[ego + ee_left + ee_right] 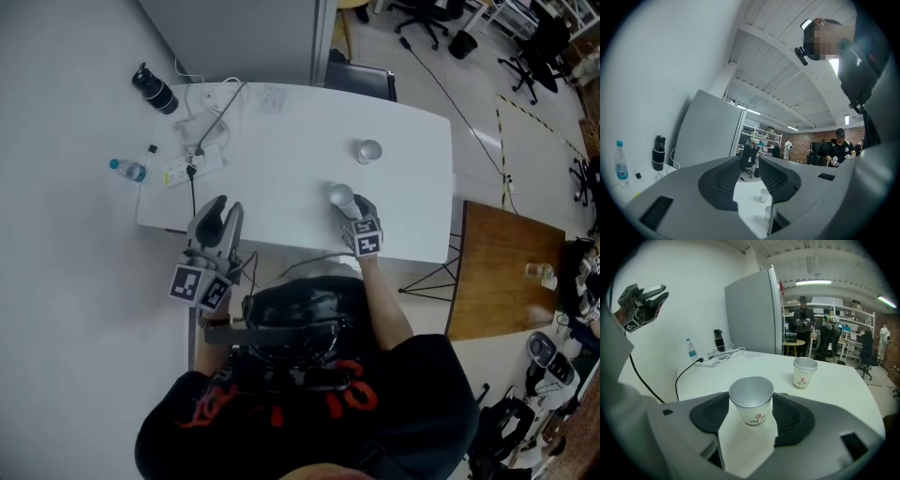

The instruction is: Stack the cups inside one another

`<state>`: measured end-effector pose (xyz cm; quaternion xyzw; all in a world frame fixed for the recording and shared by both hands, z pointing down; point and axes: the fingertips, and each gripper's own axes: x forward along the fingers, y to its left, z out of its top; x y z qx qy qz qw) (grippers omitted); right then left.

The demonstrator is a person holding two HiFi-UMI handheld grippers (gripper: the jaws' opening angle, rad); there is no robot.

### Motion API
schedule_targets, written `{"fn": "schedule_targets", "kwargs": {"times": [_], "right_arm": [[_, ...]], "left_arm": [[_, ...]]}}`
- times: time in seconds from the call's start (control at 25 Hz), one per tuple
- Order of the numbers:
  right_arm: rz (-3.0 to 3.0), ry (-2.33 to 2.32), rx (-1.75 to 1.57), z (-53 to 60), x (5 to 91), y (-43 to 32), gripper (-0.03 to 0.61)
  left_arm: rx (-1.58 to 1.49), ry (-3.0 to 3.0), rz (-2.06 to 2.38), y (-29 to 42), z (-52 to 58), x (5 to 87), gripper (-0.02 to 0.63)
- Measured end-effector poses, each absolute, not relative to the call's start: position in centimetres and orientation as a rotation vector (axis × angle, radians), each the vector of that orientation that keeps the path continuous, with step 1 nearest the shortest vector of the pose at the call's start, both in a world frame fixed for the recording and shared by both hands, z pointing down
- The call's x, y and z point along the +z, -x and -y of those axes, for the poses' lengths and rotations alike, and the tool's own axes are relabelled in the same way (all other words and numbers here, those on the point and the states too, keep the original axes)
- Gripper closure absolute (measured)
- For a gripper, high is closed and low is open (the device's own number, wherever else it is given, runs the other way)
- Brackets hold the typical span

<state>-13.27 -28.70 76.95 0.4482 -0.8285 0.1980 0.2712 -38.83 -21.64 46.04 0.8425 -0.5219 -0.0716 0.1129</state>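
Right gripper (751,416) clamps upright cup (751,401); second cup (804,372) stands farther out on table (281,141), well apart. Left gripper (749,183) jaws apart, nothing between.

1. The table (281,141) was white.
2. The near cup (751,401) and the far cup (804,372) were white outside with a small red mark, and silvery grey inside.
3. The left gripper (217,214) and the right gripper (352,208) were grey with black ribbed pads. The marker cube (199,286) on each was patterned in black and white squares.
4. The bottle (127,170) was clear with a blue cap and label, and the flask (156,91) was black.
5. The cable (192,192) was black, and the side table (506,272) was brown wood.
6. The person's shirt (309,412) was black with red print.
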Motion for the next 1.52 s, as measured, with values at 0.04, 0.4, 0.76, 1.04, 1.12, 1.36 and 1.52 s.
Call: {"fn": "schedule_targets", "kwargs": {"times": [0.04, 0.4, 0.76, 1.04, 1.12, 1.36, 1.52], "right_arm": [[2.228, -1.214, 0.534, 28.4, 76.9, 12.7, 0.278], [2.242, -1.345, 0.494, 28.5, 73.9, 7.6, 0.278], [2.278, -1.391, 0.467, 30.5, 71.2, 5.0, 0.279], [2.345, -1.404, 0.410, 30.8, 68.8, 4.6, 0.279], [2.362, -1.408, 0.391, 31.1, 67.8, 4.5, 0.279], [2.437, -1.444, 0.390, 31.7, 64.3, 3.4, 0.279], [2.492, -1.476, 0.399, 33.0, 61.8, 2.2, 0.279]], "left_arm": [[-0.214, -2.471, 1.529, 38.5, 21.8, 45.9, 0.480], [-0.191, -2.498, 1.477, 35.5, 24.4, 45.6, 0.480], [-0.239, -2.533, 1.434, 30.2, 26.0, 44.4, 0.480], [-0.219, -2.537, 1.426, 28.1, 25.8, 44.4, 0.480], [-0.223, -2.536, 1.440, 28.0, 25.9, 44.3, 0.480], [-0.161, -2.525, 1.494, 27.6, 25.2, 44.9, 0.480], [-0.164, -2.491, 1.529, 27.7, 24.7, 45.3, 0.480]]}}
